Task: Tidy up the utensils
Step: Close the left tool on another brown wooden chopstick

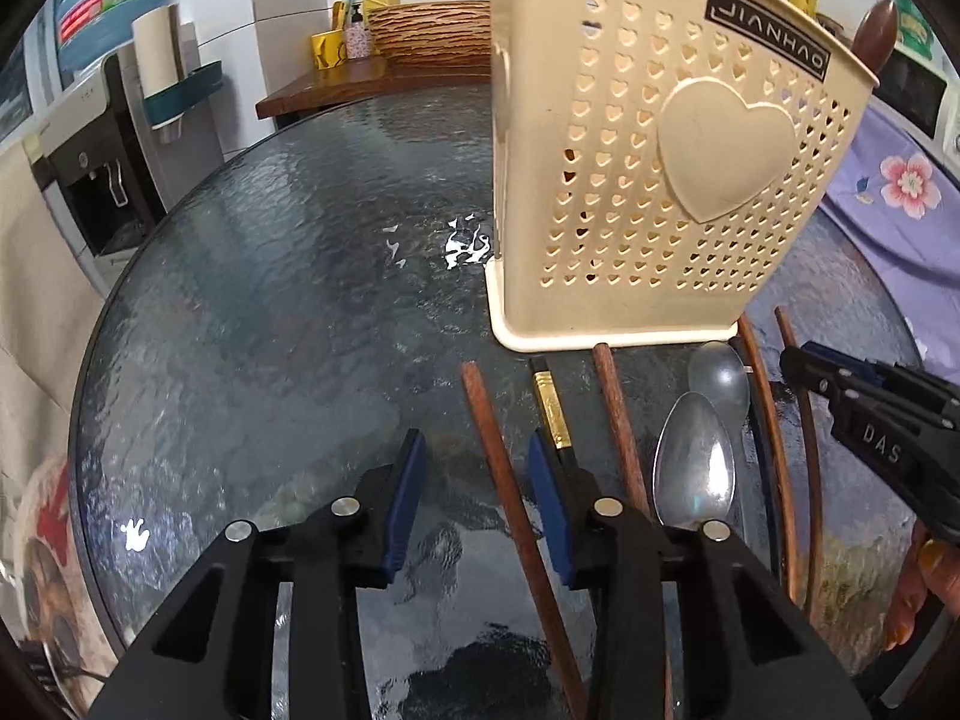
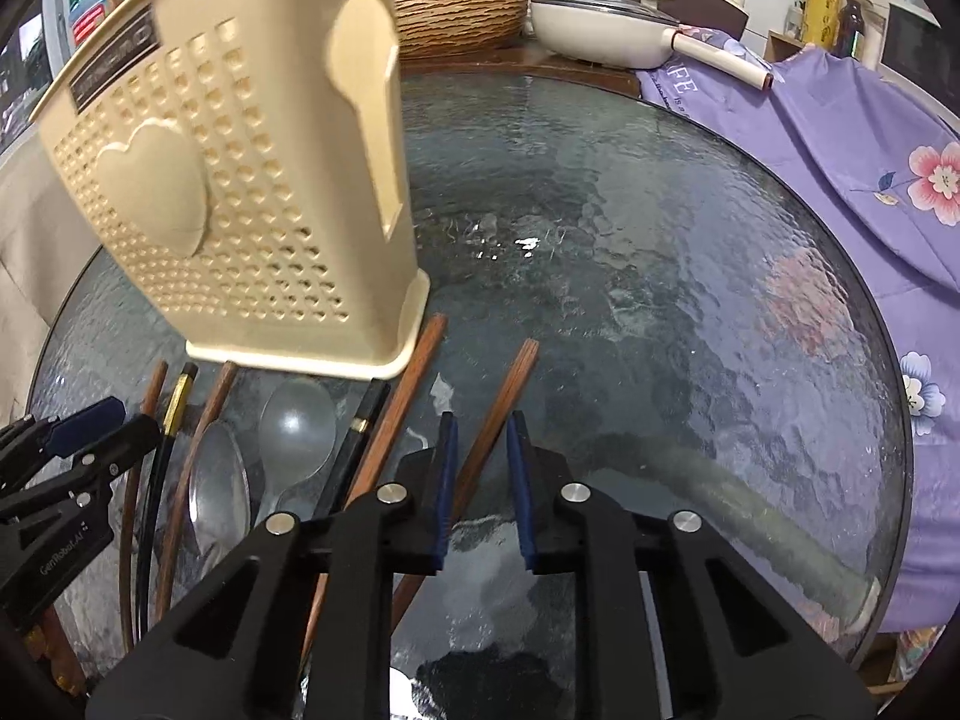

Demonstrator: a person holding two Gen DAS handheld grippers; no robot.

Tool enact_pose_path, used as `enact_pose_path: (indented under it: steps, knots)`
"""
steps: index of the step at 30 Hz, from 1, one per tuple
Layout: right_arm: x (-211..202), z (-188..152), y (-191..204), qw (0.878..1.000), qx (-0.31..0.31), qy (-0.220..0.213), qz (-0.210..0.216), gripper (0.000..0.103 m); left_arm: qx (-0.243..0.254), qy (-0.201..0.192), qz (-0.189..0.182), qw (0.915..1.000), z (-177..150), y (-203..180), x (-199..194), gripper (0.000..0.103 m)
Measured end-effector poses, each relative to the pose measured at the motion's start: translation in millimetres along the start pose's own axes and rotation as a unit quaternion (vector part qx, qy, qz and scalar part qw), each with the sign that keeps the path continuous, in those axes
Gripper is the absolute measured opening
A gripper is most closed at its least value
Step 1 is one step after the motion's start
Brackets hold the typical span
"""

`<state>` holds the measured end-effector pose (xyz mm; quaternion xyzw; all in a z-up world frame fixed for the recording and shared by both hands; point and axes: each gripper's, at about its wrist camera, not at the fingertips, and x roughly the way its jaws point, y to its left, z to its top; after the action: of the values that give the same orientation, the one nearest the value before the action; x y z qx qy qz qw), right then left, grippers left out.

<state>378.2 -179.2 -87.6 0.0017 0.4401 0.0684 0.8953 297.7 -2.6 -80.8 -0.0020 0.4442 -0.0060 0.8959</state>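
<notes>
- The left tongs [image 1: 474, 444] tilt steeply down over the near part of the counter [image 1: 270, 300]. They are spread, with a brown chopstick [image 1: 510, 510] lying in the gap, and neither pad presses on it.
- The right tongs [image 2: 482, 426] point down at much the same slant. They stand only narrowly apart around another brown chopstick [image 2: 510, 384], and bare glass shows between it and the right pad.
- Fingers of a person's hand [image 1: 918, 600] show behind the right tongs at the edge of the left wrist view.
- The utensils lie side by side on the glass between the two tongs. Among them are a black-and-gold chopstick [image 1: 552, 414], further brown ones, a metal spoon [image 1: 696, 468] and a clear plastic spoon [image 1: 720, 378].
- The cream perforated utensil holder [image 1: 660, 180] stands upright just beyond their far ends. A dark wooden handle sticks out of its top.
- Beyond and beside the holder the round counter is bare textured glass out to its dark rim.
- A purple floral cloth [image 2: 840, 150] lies over the counter's right edge.
- Further back are a white pan [image 2: 600, 24], a wicker basket [image 2: 456, 18] and, at left, a water dispenser [image 1: 90, 168].
</notes>
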Motion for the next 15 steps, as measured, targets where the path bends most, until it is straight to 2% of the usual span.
enact_pose_path:
  steps: [8, 15]
  knots:
    - [8, 8, -5, 1.000, 0.008, -0.009, 0.008, 0.012, -0.002, -0.002, 0.006, 1.0000, 3, 2, 3, 0.010]
    - [9, 9, -16, 0.999, 0.039, 0.000, 0.037, 0.007, -0.011, 0.000, -0.008, 0.9999, 7, 5, 5, 0.009]
